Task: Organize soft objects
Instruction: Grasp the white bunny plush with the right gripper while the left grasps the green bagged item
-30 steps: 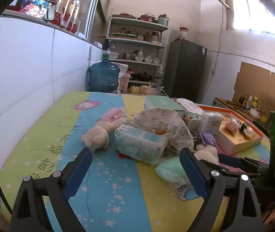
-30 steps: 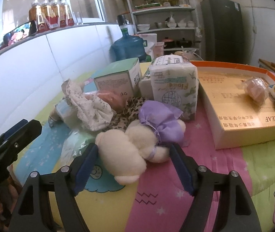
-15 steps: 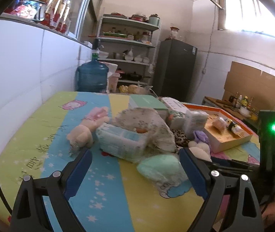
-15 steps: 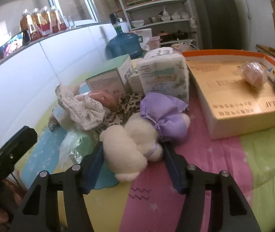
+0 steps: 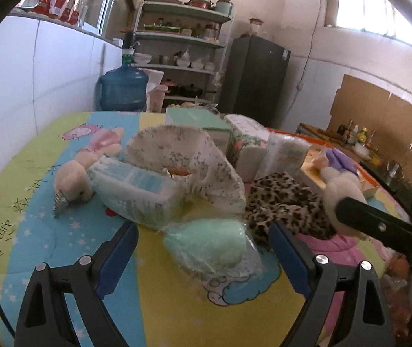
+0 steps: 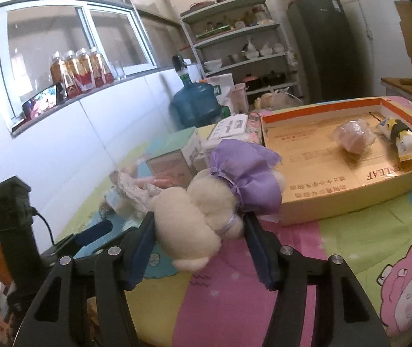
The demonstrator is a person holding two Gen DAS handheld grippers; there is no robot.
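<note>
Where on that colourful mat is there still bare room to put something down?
The near mat in front of the cardboard tray is bare, and so is the tray's middle. Around the leopard cloth and tissue packs it is crowded.

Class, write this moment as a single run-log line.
right gripper: shut on plush toy, lifted | left gripper: open, closing, around bagged green item | box: beside
</note>
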